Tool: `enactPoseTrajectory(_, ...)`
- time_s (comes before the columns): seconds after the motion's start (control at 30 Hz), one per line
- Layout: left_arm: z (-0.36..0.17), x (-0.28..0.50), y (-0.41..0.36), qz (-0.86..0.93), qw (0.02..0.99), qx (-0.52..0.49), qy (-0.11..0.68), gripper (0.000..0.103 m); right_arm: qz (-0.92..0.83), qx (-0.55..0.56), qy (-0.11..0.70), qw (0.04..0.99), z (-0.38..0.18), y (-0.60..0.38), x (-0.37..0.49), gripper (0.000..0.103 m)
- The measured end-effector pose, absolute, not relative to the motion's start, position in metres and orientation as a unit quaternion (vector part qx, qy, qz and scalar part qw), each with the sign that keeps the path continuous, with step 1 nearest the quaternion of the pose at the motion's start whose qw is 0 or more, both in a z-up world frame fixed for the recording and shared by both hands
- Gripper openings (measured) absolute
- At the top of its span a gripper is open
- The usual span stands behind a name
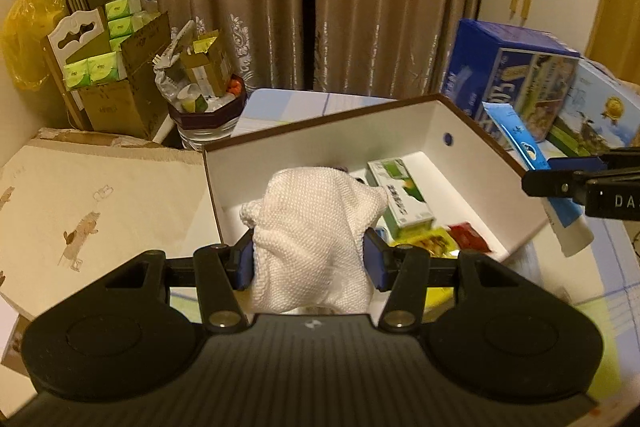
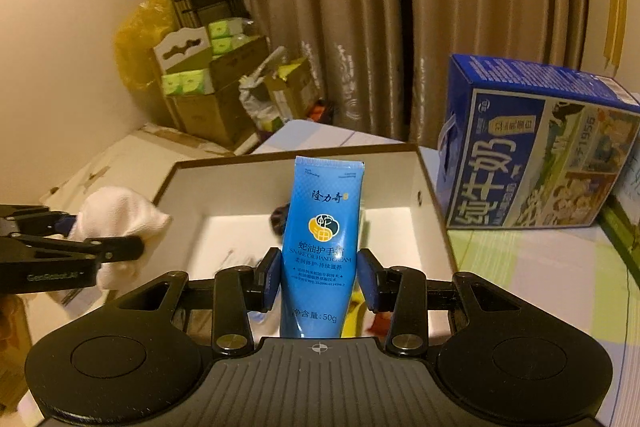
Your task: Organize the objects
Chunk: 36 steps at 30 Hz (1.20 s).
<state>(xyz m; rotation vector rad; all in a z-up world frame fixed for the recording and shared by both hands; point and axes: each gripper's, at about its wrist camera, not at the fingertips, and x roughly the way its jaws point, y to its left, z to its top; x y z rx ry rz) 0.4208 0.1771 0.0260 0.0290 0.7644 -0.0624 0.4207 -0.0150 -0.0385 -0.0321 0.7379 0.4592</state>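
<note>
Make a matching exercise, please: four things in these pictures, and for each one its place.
1. white cloth
2. hand cream tube
3. green carton
4. blue milk box

a. lying inside the white box
b. on the table, right of the white box
c. in the right gripper
d. in the left gripper

Pairs: 1-d, 2-c, 3-a, 4-b

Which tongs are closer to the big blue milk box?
Right. The right tongs, shut on the blue tube, sit nearer the milk box. The left tongs, holding the white cloth, are farther away.
</note>
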Motion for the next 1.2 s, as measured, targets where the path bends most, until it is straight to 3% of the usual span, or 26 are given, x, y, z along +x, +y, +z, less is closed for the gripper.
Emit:
enactPoseTrajectory(0.6, -0.013, 0.504, 0.185, -0.021, 0.911, 0.037, 0.409, 0.048, 0.176, -0.038, 0.422, 0.888, -0.102, 0.001, 0.509, 0.038)
enactPoseTrajectory(1.2, -0.035, 0.531, 0.187, -0.018, 0.902, 0.042, 0.428, 0.048, 0.155, -0.066, 0.431, 0.887, -0.128, 0.008, 0.532, 0.038)
